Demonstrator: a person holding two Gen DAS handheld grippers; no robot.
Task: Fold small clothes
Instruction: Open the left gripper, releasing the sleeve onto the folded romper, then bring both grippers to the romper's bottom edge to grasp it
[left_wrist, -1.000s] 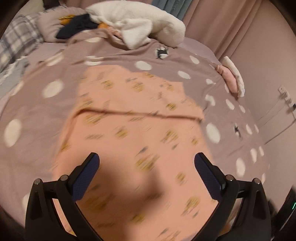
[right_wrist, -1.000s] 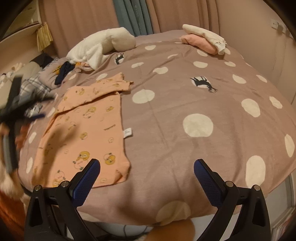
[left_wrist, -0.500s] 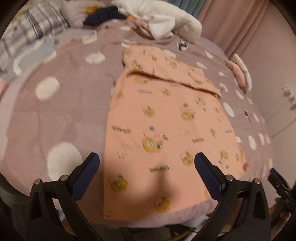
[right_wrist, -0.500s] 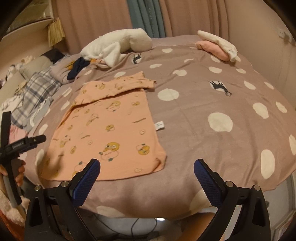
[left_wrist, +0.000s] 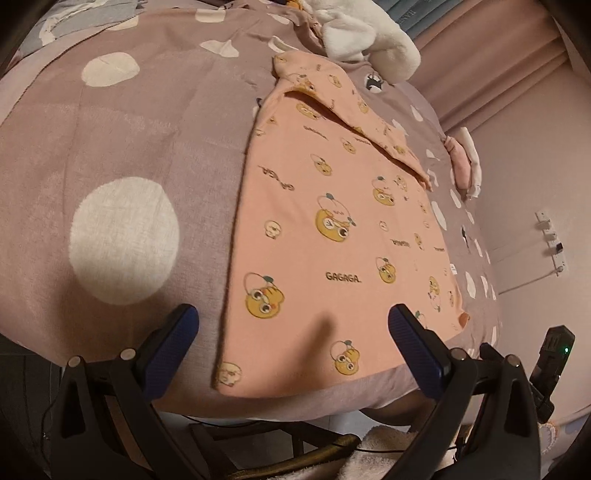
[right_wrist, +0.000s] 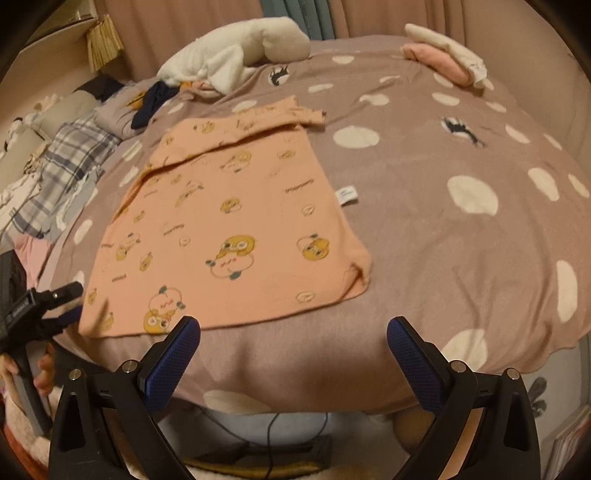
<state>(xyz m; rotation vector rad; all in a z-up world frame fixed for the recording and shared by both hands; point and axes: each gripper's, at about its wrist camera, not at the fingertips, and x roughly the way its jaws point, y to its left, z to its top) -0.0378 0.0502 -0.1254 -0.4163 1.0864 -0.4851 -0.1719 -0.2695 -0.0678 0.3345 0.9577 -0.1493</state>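
A small peach shirt with yellow cartoon prints (left_wrist: 332, 236) lies flat on the spotted mauve bedspread (left_wrist: 122, 155), sleeves folded across its far end. It also shows in the right wrist view (right_wrist: 229, 229). My left gripper (left_wrist: 293, 325) is open and empty, hovering over the shirt's near hem at the bed's front edge. My right gripper (right_wrist: 293, 336) is open and empty, just in front of the hem, near the shirt's right corner. The left gripper shows at the left edge of the right wrist view (right_wrist: 55, 306).
A white plush blanket (right_wrist: 236, 51) and dark clothes (right_wrist: 155, 99) lie at the far side. Folded pink and white clothes (right_wrist: 443, 59) sit at the far right. Plaid fabric (right_wrist: 66, 158) lies on the left. A wall with sockets (left_wrist: 550, 240) stands on the right.
My left gripper has pulled back from over the shirt to the bed's front edge. The right gripper has shifted left, closer to the shirt's hem. Both stay open.
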